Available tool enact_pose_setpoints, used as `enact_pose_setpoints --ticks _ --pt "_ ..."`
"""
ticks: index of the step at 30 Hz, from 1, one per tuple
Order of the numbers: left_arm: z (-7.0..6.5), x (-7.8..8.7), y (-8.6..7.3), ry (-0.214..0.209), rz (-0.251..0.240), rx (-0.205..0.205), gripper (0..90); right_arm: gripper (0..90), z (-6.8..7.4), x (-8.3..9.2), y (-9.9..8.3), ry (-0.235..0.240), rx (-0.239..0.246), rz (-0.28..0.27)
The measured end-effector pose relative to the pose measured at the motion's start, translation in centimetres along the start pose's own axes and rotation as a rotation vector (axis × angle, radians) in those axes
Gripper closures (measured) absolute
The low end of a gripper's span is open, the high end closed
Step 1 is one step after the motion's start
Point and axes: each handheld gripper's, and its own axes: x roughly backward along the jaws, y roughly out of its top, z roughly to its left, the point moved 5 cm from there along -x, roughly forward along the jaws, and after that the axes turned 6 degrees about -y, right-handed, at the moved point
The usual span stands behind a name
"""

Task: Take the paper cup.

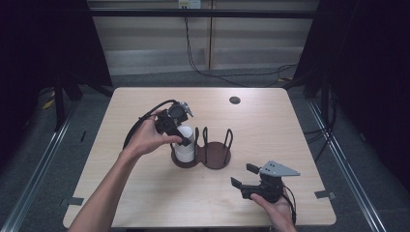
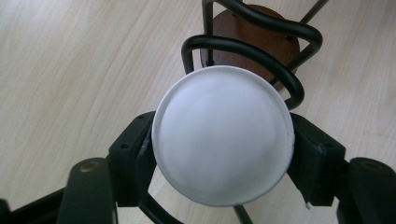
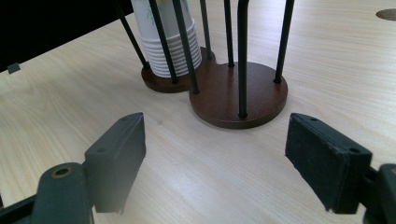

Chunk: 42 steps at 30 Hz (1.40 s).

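My left gripper (image 1: 185,141) reaches down over the stack of white paper cups (image 1: 184,145), and in the left gripper view its two black jaws press against opposite sides of the top cup (image 2: 223,135), whose upturned white bottom sits squarely between them, so I read that as a grip on the cup. The stack stands in the left bay of a dark wooden holder (image 1: 217,157) with black wire uprights, and just beyond the held cup, on the far side of my jaws, I see the neighbouring bay's round brown base (image 2: 254,39) with a wire loop curving over it. My right gripper (image 1: 245,178) rests low on the pale wooden table (image 1: 145,193), well apart from the holder and nearer to me, with its jaws standing wide and nothing between them. In the right gripper view the holder (image 3: 243,95) lies straight ahead of those open jaws, and the stack of cups (image 3: 170,46), ribbed with nested rims, stands ahead and to their left behind the wires.
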Motion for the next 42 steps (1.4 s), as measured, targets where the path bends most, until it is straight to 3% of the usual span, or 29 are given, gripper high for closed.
enact_pose_setpoints --ticks 6,26,31,42 --pt "0.0 0.1 0.1 0.011 -0.009 0.011 33.6 19.9 0.0 0.0 0.0 -0.001 -0.003 0.002" --pt "-0.1 1.1 0.2 -0.003 -0.063 0.033 34.5 20.2 -0.1 0.0 0.0 -0.007 -0.003 0.000" --pt "-0.3 1.4 0.1 -0.009 -0.057 0.035 34.9 20.1 -0.1 0.0 0.0 -0.009 -0.006 0.000" --pt "0.0 2.5 0.0 -0.003 -0.108 0.056 35.3 20.1 0.0 0.0 0.0 -0.008 -0.005 -0.001"
